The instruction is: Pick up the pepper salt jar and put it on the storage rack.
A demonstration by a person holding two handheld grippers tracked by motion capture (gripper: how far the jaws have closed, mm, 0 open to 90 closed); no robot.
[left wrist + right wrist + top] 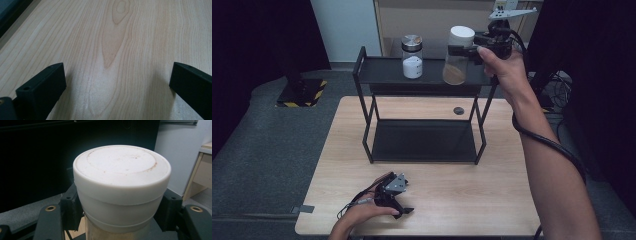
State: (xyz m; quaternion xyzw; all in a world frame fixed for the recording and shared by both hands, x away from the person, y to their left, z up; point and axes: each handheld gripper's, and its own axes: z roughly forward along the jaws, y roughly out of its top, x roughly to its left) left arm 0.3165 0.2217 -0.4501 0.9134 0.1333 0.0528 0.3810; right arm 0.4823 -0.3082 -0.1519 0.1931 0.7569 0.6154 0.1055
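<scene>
A: What is the setting around the rack?

B: Dark curtains hang on both sides behind the rack, with a pale wall and a light wooden cabinet between them. Grey carpet runs around the desk [492,210], a light wood top that carries the black metal rack [422,75]. The rack stands toward the far middle of the desk and has two dark shelves, one low and one at the top.

A: What stands on the rack?

B: Two jars, both at the top shelf. Toward the rack's right end is the jar with the white lid [459,55], clear-walled, with brownish powder in its lower part. Left of it, near the middle of the top shelf and well apart, stands the jar with the metal lid [412,57], with white powder inside.

A: And the grippers?

B: The right gripper [464,50] is at the rack's top right end, held up by the person's right hand [504,67]. Its jaws are closed on the jar with the white lid [122,187], one pad on each side just under the lid. Whether the jar's base rests on the shelf or is just off it, I cannot tell. The left gripper [404,210] is in front of the rack, low over the near edge of the desk, in the person's left hand [362,215]. In the left gripper view its jaws stand wide apart with only bare wood [112,62] between them.

A: Anything smaller?

B: A small dark round disc [458,110] lies on the desk just behind the rack's lower shelf, toward the right.
</scene>
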